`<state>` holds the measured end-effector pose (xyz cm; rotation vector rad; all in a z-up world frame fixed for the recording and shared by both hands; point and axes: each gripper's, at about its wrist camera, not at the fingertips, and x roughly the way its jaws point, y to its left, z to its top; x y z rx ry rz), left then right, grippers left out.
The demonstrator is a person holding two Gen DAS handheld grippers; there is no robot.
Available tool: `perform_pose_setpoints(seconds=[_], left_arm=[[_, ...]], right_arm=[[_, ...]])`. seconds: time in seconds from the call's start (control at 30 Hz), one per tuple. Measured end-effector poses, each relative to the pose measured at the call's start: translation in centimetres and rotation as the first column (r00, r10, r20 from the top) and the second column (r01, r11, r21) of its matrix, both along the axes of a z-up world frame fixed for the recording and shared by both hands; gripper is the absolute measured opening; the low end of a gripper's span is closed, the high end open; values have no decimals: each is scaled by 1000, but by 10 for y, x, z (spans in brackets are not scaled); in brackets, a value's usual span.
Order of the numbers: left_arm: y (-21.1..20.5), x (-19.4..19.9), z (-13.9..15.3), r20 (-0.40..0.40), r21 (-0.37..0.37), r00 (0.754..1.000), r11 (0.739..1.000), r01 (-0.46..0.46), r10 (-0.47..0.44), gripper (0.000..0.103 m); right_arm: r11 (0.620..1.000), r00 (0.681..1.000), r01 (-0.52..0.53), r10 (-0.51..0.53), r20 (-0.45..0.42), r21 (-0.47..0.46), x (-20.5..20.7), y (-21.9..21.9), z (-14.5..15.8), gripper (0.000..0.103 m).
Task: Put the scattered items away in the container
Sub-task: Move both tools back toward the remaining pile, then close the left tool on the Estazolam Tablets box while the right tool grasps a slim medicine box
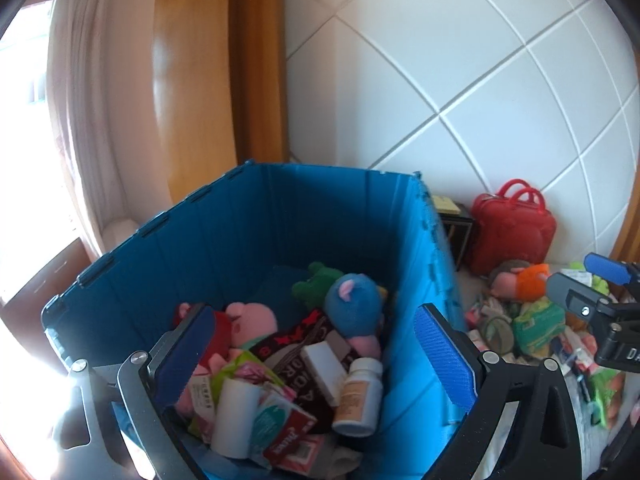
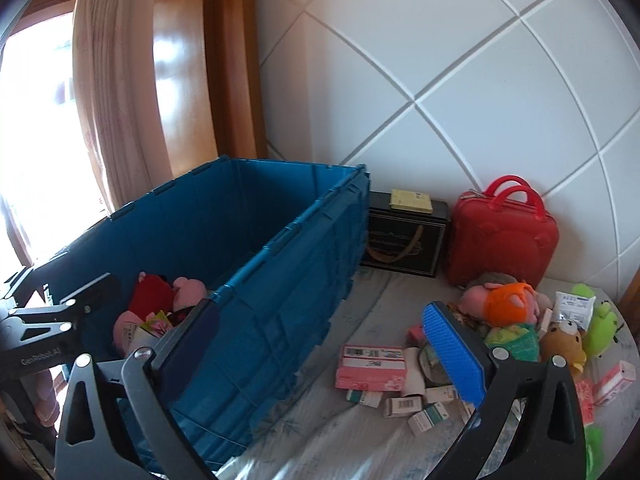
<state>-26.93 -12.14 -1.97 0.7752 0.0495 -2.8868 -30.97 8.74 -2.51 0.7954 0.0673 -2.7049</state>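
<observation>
A deep blue container [image 1: 248,216] stood against a white tiled wall, partly filled with plush toys, small boxes and a white pill bottle [image 1: 357,396]. The left gripper [image 1: 316,364] hung above its contents, fingers spread wide and empty. The right gripper [image 2: 324,354] straddled the container's outer wall, fingers likewise released, beside scattered boxes and plush toys [image 2: 508,304] on a pale cloth.
</observation>
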Motion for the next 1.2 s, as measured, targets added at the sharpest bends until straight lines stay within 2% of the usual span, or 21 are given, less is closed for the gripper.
perform_pose_setpoints(seconds=[0.2,0.5,0.63,0.87,0.97,1.2], left_arm=[[76,-6,11,-34,7,993,993,117,-117,102],[178,-32,-16,49,21,969,970,242,-243,102],[213,-49,-49,131,37,952,961,274,-277,102],[261,-79,-121,284,68,906,949,307,-314,102],[274,-92,-152,343,103,878,942,318,-334,102],[296,-117,-211,452,104,819,933,345,-353,101]], right_arm=[[990,990,138,-138,35,-10,7,91,-13,103],[968,961,251,-249,122,0,11,193,-46,103],[963,949,268,-268,168,25,8,221,-69,103],[963,920,256,-268,287,80,-13,245,-127,103],[965,900,248,-263,346,89,-26,253,-155,103],[970,858,234,-237,456,65,-54,267,-209,103]])
